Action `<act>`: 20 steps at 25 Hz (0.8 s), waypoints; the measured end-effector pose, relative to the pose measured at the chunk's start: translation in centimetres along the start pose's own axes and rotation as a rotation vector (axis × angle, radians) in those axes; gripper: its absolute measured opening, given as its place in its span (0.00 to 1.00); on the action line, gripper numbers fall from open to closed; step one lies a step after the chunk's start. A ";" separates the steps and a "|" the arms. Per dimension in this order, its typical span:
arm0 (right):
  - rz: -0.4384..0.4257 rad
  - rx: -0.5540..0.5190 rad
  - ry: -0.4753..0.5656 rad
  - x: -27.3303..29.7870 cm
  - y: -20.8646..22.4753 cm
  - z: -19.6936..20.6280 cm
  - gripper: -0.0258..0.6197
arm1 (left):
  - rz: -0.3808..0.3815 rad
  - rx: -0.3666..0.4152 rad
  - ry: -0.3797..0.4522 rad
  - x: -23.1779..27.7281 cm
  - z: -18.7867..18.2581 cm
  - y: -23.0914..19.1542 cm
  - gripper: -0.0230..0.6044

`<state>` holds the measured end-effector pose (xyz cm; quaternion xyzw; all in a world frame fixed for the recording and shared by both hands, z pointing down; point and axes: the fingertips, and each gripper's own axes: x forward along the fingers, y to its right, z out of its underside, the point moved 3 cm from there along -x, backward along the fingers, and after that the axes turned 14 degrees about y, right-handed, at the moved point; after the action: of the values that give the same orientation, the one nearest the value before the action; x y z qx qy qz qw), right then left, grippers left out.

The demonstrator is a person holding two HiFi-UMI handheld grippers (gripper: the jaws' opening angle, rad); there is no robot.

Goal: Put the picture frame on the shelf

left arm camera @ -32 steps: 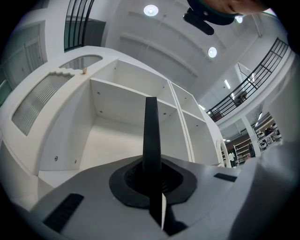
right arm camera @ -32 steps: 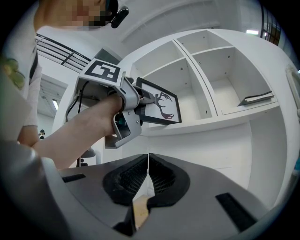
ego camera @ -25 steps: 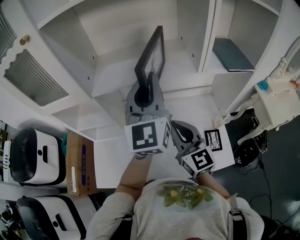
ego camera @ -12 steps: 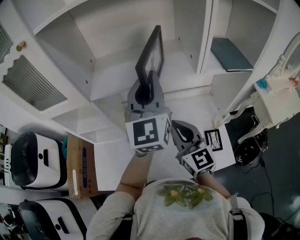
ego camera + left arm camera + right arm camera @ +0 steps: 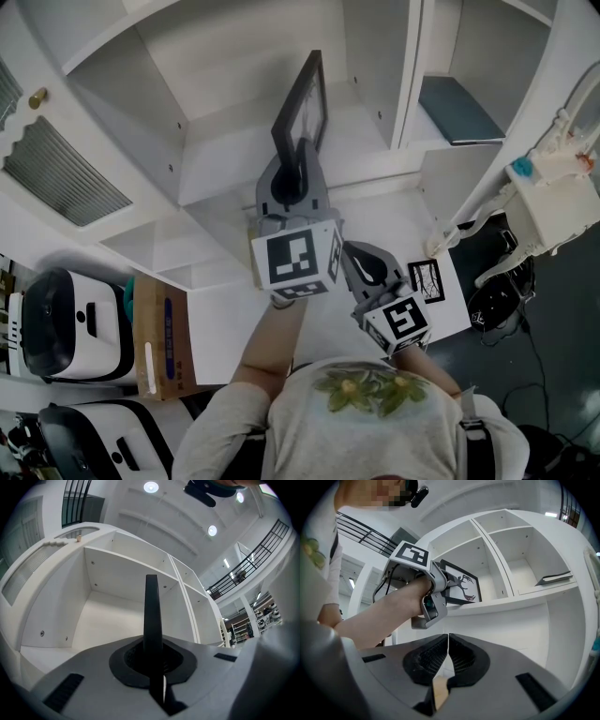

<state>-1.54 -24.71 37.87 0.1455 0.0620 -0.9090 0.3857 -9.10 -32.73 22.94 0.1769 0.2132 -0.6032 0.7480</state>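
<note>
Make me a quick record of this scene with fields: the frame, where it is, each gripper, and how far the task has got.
held thing: frame, upright, seen edge-on between the jaws in the left gripper view
place: inside an open shelf compartment; whether it rests on the board cannot be told
left gripper: shut on the frame's lower edge
right gripper: shut, empty, held back near the person's body
next compartment to the right: dark flat thing lying on the board
task: frame at the shelf, not yet released
</note>
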 end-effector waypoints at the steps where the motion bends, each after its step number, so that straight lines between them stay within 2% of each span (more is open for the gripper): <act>1: 0.001 0.002 -0.004 0.0 0.1 0.1 0.09 | 0.000 -0.002 -0.002 0.1 0.1 0.0 0.09; 10: 0.006 -0.002 0.012 0.2 0.4 -0.1 0.09 | -0.004 -0.011 -0.011 1.2 0.7 0.0 0.09; 15: 0.011 0.002 -0.033 -0.1 0.7 0.5 0.09 | -0.002 -0.010 -0.014 1.6 1.0 0.1 0.09; 20: 0.009 0.001 -0.011 0.1 0.8 0.2 0.09 | 0.001 -0.009 -0.011 1.9 1.2 0.2 0.09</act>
<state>-1.09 -25.44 38.02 0.1411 0.0591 -0.9081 0.3899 -8.45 -34.92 22.93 0.1704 0.2116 -0.6027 0.7503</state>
